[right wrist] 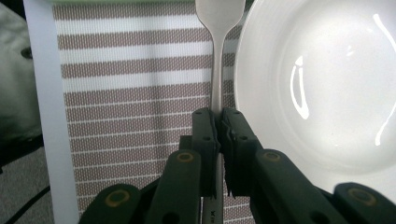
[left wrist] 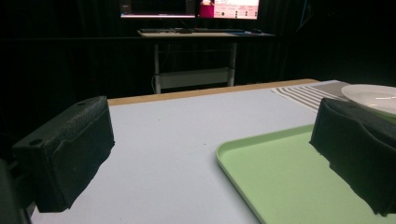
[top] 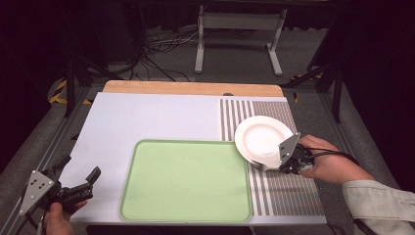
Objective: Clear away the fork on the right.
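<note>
My right gripper [top: 275,163] [right wrist: 219,116] is shut on the thin handle of a pale metal utensil [right wrist: 216,70]. The utensil's widening head runs out of the top of the right gripper view, so I cannot tell spoon from fork. It hangs over the striped placemat [top: 286,193] [right wrist: 130,93], right beside the rim of a white plate [top: 262,137] [right wrist: 322,84]. My left gripper [top: 77,167] [left wrist: 210,154] is held open with nothing between its jaws, low over the table's near left corner, left of the green tray [top: 186,178] [left wrist: 289,182].
The green tray has nothing on it and sits at the front middle of the pale blue table top [top: 147,117]. A wooden strip [top: 191,88] edges the far side. Beyond it are cables and a white desk frame [top: 240,29] on the floor.
</note>
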